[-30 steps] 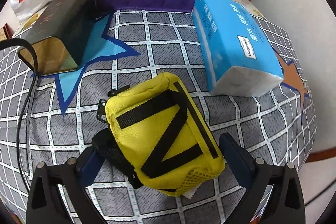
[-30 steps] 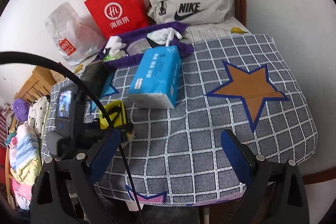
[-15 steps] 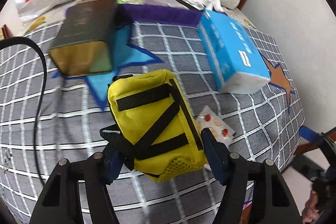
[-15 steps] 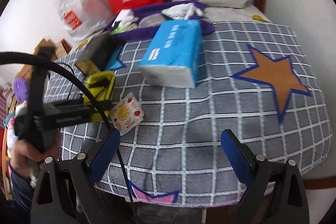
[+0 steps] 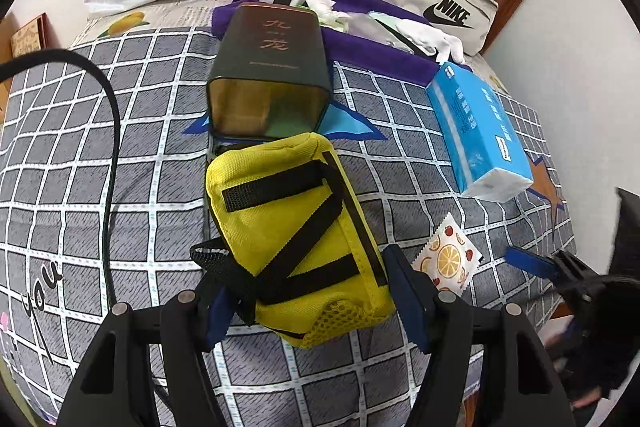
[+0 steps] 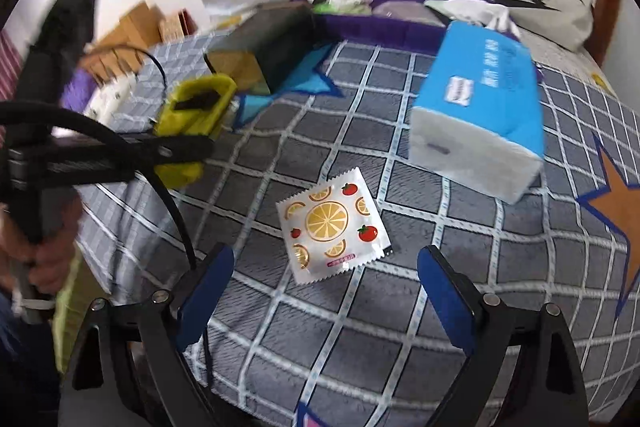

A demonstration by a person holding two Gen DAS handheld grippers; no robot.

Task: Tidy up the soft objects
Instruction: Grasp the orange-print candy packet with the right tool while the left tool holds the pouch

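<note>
- The yellow pouch with black straps sits between the fingers of the left gripper, its near end pressed by both blue pads; the jaws are clamped on it.
- The pouch's far end reaches forward from the left gripper, right up to the open mouth of a dark tin box lying on its side straight ahead.
- In the right wrist view the pouch shows far to the front-left, pinched in the black left gripper.
- A white sachet printed with orange slices and tomatoes lies flat on the checked grey bedcover, just ahead of the right gripper and between the lines of its two fingers.
- The right gripper's jaws stand wide apart, holding nothing; its blue pads do not touch the sachet.
- A blue tissue pack lies forward and to the right of the right gripper, well apart from the sachet.
- From the left gripper, the sachet lies just to the right of its right finger.
</note>
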